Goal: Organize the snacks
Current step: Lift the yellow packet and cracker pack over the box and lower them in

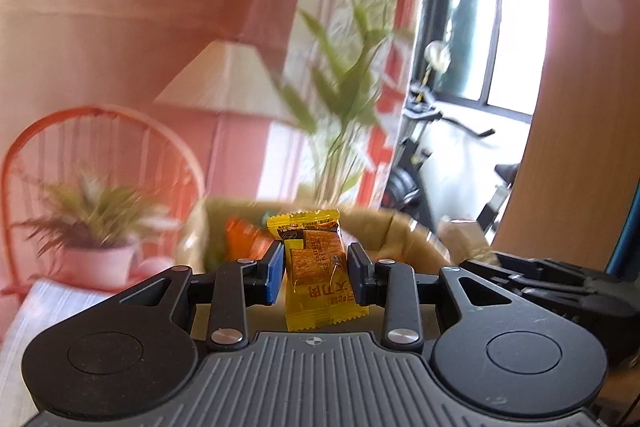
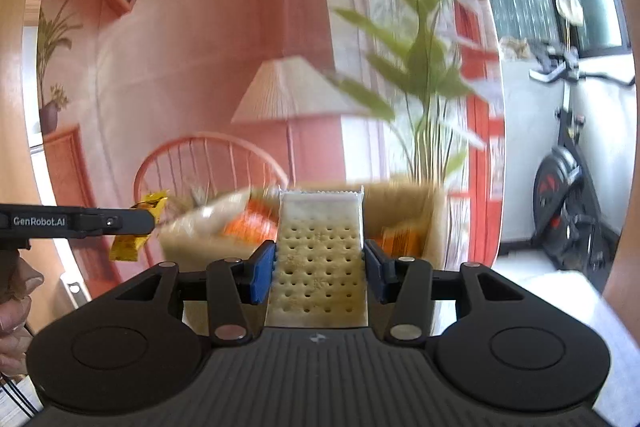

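Note:
My left gripper (image 1: 316,273) is shut on a yellow snack packet (image 1: 318,267) with brown biscuits printed on it, held upright in the air. My right gripper (image 2: 320,267) is shut on a clear pack of pale dotted crackers (image 2: 320,259), also held up. In the right wrist view the left gripper (image 2: 136,221) shows at the left with its yellow packet (image 2: 128,247). A tan basket (image 2: 420,211) with orange packets (image 2: 248,227) stands just beyond both grippers; it also shows in the left wrist view (image 1: 396,231).
Behind is a pink wall backdrop with a lamp, a chair and plants. An exercise bike (image 2: 564,187) stands at the right by a window. The right gripper's body (image 1: 560,287) shows at the right in the left wrist view.

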The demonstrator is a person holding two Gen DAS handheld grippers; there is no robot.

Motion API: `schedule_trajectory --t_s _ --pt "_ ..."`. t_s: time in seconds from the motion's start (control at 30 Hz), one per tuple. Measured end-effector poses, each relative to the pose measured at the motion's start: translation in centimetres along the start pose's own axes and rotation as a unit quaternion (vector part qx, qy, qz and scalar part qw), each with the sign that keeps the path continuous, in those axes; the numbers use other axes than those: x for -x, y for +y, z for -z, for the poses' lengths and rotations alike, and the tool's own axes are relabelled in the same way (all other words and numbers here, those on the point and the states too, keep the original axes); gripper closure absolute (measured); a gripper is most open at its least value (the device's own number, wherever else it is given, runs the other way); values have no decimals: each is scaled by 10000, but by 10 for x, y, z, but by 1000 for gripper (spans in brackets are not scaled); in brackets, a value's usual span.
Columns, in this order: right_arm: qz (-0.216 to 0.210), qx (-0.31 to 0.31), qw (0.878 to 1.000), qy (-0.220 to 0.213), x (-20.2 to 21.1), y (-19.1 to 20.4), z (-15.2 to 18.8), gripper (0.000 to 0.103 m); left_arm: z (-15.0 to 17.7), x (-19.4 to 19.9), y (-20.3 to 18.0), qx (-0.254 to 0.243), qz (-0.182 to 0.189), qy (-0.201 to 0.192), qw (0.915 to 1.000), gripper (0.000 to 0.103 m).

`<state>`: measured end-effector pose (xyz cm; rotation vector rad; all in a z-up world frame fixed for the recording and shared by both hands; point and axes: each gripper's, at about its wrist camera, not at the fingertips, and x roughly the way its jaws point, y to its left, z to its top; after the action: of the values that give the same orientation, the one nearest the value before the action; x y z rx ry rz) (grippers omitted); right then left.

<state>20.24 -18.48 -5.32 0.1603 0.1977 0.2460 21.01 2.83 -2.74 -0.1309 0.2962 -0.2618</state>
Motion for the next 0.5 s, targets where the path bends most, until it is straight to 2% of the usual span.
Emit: schedule_trajectory --t_s 0.23,0.5 --pt "135 27 9996 -234 -45 -21 -29 54 -22 -67 -7 312 273 149 9990 67" --pt "223 -7 9998 9 -87 -41 -20 54 -15 -124 -4 379 387 562 9969 67"
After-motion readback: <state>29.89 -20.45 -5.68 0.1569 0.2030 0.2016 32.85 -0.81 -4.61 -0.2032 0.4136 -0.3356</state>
